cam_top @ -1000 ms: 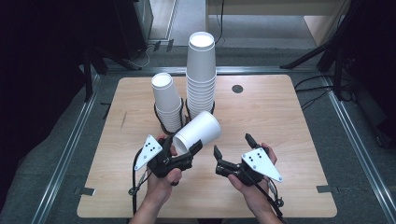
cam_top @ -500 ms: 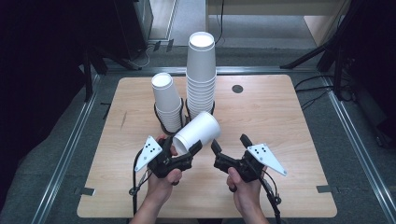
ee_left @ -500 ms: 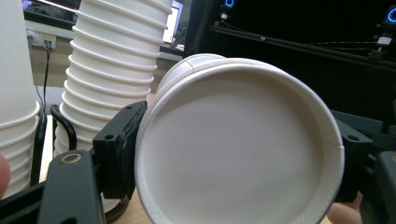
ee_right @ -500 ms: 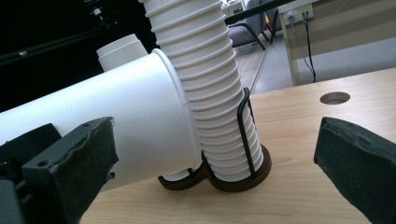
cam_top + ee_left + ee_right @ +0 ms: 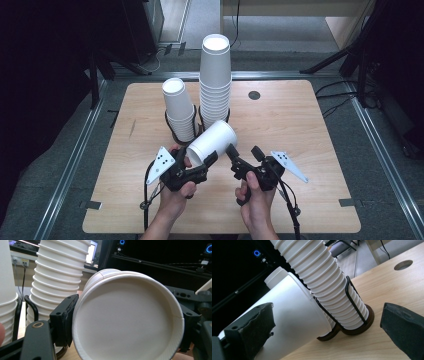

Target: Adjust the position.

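Jaws of left gripper [image 5: 199, 159] clamp cup [image 5: 212, 143]; right gripper [image 5: 244, 151] seemingly gapes.

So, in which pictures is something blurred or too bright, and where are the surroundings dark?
Left gripper view: the held white paper cup is soft, near the lens. Right gripper view: the black jaw pads blur. High view: sharp, wooden table lit, surroundings dark.
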Demonstrator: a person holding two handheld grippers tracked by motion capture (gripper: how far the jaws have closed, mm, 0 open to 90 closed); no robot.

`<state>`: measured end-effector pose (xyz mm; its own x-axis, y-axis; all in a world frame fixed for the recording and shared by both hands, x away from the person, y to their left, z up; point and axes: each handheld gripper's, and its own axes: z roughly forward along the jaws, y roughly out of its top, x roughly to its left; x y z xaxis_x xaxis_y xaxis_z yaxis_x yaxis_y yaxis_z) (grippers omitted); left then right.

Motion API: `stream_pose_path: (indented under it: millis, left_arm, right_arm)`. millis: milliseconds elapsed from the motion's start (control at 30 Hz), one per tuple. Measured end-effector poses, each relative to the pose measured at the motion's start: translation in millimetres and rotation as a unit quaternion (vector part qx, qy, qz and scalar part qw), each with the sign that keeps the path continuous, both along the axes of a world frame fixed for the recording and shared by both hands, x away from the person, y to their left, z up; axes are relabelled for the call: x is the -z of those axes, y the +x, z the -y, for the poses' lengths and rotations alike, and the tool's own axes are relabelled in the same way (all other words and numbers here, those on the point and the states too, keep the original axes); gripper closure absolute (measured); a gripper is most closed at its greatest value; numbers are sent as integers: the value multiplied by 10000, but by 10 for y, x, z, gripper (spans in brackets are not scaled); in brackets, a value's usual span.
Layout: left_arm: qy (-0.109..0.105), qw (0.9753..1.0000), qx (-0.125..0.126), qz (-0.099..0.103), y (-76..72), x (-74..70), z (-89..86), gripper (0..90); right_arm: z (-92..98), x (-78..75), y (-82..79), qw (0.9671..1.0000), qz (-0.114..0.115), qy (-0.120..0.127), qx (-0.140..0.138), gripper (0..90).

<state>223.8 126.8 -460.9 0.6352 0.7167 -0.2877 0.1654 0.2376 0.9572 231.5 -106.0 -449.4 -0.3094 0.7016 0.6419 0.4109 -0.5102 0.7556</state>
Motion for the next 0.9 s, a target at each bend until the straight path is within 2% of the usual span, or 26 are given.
stream_pose_path:
  millis: [167,367,600,700,800,900]
  left_arm:
    - [-37,10000,12,18,1,16,14,224]
    - [-37,10000,23,43,-1,19,22,224]
    - [-23,10000,-34,56,-5,30,44,224]
    - [-16,10000,-28,85,-12,27,50,224]
    - [-3,9999,-31,113,-19,24,52,224]
    - [-11,9999,-27,126,-20,26,59,224]
  right_arm:
    - [-7,-12,3,9993,-143,339,-39,0]
    - [-20,-14,12,9977,-289,607,-43,0]
    - [-47,-28,0,9940,-517,959,-52,0]
    - [-35,-30,5,9895,-714,1255,18,0]
    - [-15,-14,26,9807,-1014,1672,18,0]
    - [-19,5,49,9700,-1270,2070,-78,0]
